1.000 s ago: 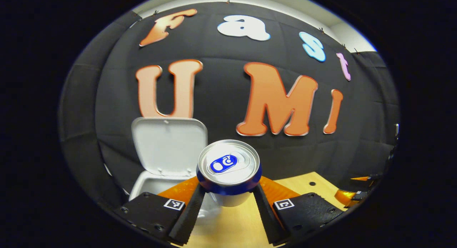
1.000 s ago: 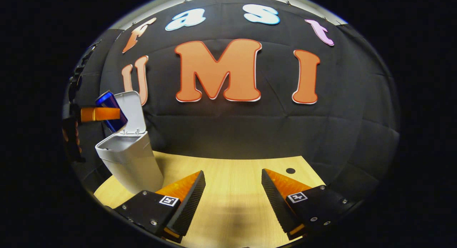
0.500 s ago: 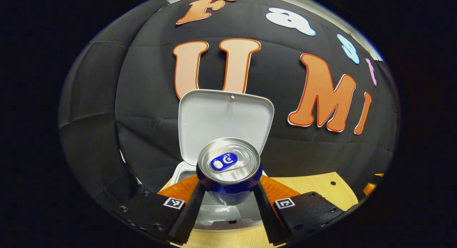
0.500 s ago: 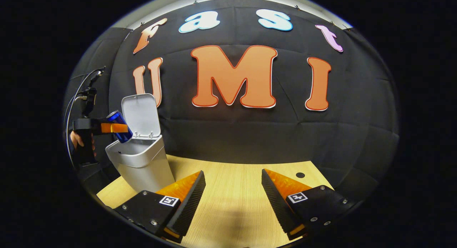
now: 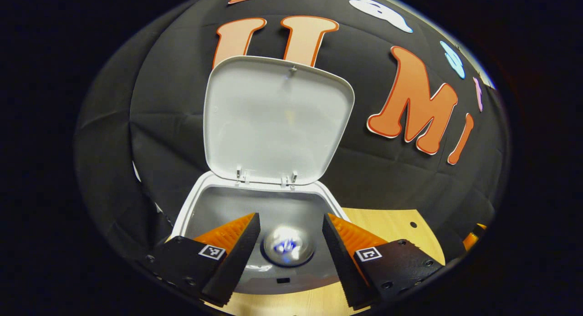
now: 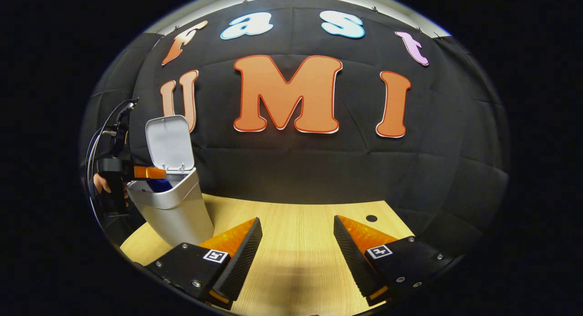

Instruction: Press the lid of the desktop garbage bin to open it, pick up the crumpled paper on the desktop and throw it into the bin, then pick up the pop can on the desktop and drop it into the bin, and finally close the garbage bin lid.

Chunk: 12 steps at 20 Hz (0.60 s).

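2 tongs in play. Left tongs (image 5: 288, 236) hang over the mouth of the garbage bin (image 5: 191, 206), fingers spread, gripping nothing. Pop can (image 5: 288, 245) sits below them inside the bin, blurred, its silver top facing up, clear of both fingers. Bin lid (image 5: 278, 120) stands upright at the bin's back edge. Right tongs (image 6: 296, 243) are released and empty above the wooden desk (image 6: 296, 216), well to the right of the bin, where a hand (image 6: 101, 184) shows just left of the bin.
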Motion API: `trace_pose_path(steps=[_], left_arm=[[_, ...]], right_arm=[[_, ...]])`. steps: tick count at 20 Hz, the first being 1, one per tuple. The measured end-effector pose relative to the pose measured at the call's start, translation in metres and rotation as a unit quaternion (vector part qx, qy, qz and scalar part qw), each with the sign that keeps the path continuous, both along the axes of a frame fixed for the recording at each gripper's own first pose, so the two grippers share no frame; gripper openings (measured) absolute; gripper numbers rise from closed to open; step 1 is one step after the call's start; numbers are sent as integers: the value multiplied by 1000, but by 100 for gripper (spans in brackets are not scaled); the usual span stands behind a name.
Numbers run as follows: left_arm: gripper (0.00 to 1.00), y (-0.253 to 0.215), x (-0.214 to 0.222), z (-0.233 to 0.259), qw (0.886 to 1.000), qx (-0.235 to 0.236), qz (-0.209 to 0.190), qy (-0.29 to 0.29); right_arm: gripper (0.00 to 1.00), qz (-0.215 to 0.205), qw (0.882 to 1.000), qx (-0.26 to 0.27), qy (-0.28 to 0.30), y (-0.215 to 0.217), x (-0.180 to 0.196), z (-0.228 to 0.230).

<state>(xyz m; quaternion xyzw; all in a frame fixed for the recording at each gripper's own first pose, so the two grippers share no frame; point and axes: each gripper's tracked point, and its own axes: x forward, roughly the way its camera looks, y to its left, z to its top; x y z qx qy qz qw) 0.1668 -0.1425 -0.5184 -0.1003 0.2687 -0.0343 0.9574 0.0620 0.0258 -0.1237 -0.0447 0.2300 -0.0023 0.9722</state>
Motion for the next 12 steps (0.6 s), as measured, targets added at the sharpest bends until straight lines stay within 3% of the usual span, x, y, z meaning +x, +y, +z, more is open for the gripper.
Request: trace_pose_path(steps=[3,8,12], left_arm=[[96,-5,2,28,999,-13,-5,-44],[95,-20,-18,78,996,-24,-12,-90],[94,-49,-44,114,990,-86,-20,-111]], right_arm=[[94,3,1000,-1,1,1,0,-1],[94,12,1000,3,-2,5,1,3],[94,7,1000,2,19,0,5,4]])
